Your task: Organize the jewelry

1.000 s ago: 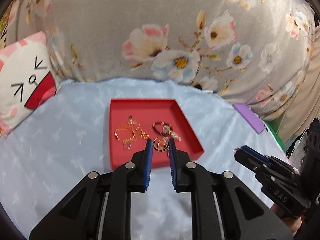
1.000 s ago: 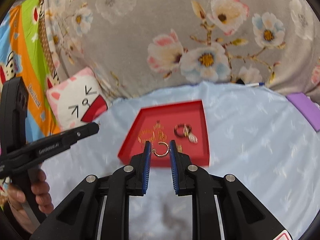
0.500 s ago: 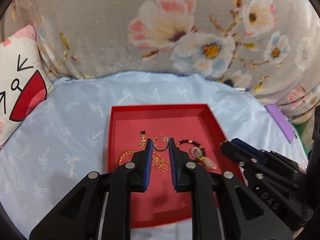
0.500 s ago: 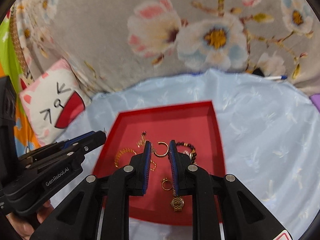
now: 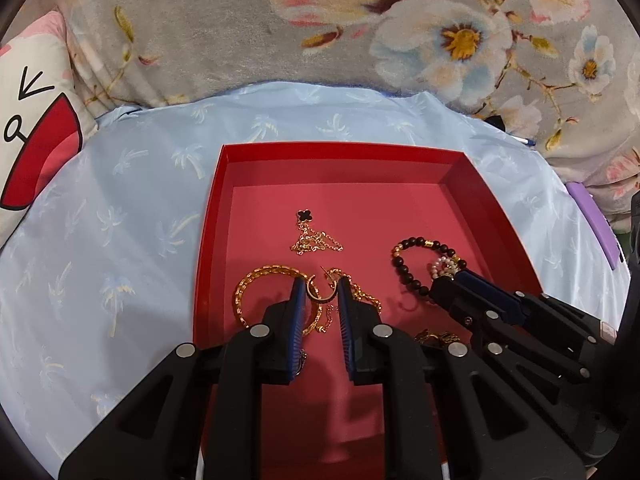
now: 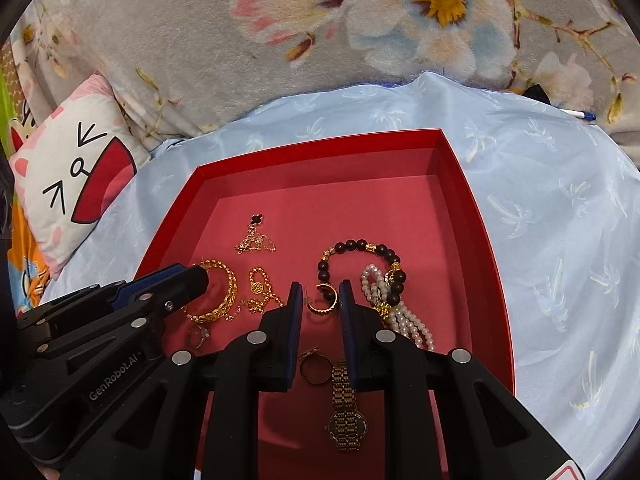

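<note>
A red tray [image 5: 340, 148] [image 6: 320, 148] lies on light blue cloth and holds jewelry. My left gripper [image 5: 320, 288] is shut on a gold hoop earring [image 5: 318, 296], low over a gold chain bracelet [image 5: 256, 276]. My right gripper [image 6: 320, 292] is shut on a second gold hoop earring [image 6: 325, 300], beside a dark bead bracelet [image 6: 360, 246] and a pearl strand [image 6: 404, 320]. A clover necklace [image 6: 254, 220] lies further back. A gold watch [image 6: 344, 404] and a ring [image 6: 314, 370] rest under the right gripper. Each gripper shows in the other's view, close alongside.
A cat-face pillow [image 5: 28, 120] sits at the left, and a floral blanket [image 5: 320, 20] rises behind the tray. A purple flat object [image 5: 596, 224] lies at the right edge of the cloth [image 5: 120, 200]. A pen [image 6: 580, 114] rests at the back right.
Both grippers have come forward and down over the tray, which now fills the views. Each still holds its hoop earring between narrow jaws.
</note>
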### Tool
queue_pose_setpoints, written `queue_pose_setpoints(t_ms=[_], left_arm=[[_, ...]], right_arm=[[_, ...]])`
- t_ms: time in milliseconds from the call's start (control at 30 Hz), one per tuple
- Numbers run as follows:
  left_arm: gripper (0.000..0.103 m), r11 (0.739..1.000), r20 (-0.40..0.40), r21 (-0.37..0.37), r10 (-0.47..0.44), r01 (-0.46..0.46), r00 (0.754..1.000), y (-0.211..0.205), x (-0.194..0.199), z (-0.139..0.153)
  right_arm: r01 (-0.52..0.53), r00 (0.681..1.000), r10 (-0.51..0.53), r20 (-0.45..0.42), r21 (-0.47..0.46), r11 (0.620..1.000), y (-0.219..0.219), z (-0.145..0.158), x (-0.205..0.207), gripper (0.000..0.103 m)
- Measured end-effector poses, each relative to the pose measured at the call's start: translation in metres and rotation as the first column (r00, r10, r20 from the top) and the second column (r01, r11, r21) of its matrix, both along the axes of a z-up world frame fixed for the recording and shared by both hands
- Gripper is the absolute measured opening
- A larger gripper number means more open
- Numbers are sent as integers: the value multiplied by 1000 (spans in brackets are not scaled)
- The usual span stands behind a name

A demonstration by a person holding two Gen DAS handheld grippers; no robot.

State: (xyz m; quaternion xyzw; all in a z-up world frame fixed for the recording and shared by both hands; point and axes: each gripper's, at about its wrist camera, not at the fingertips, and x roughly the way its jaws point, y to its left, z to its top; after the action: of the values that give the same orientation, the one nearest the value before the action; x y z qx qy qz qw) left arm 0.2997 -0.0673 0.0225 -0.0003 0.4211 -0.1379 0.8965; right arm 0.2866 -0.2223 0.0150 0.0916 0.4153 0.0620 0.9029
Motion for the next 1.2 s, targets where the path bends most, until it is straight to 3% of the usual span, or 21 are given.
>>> queue_pose_setpoints(t_ms=[233, 300, 367, 567, 833, 967, 1200], left_arm=[[16, 1000, -5, 7, 8, -8, 1000, 2, 2, -6], [17, 1000, -1, 14, 11, -11, 1000, 1, 2, -6], [28, 1000, 9, 16, 15, -15, 1000, 1, 1, -4], [45, 999, 42, 29, 44, -46, 998, 5, -4, 5], [46, 998, 49, 35, 46, -48, 998, 2, -12, 10], [46, 996, 57, 77, 37, -42, 998, 1, -21, 4], [46, 997, 48, 64, 47, -50, 998, 10, -37, 0]], right_arm=[[-9, 1000, 9, 1, -7, 1000, 3, -1, 2, 18], [-8, 1000, 8, 11, -17, 1000, 5, 0, 3, 23], [-1, 1000, 2, 25, -25, 1000, 6, 4, 1, 28], [34, 998, -32, 59, -24, 999, 0, 16, -7, 39], [40, 997, -38, 62, -29, 999, -4, 23, -15, 40], [45, 998, -44, 53, -29, 999, -10, 18, -24, 42], [73, 997, -73, 22, -4, 997, -21, 6, -44, 42]])
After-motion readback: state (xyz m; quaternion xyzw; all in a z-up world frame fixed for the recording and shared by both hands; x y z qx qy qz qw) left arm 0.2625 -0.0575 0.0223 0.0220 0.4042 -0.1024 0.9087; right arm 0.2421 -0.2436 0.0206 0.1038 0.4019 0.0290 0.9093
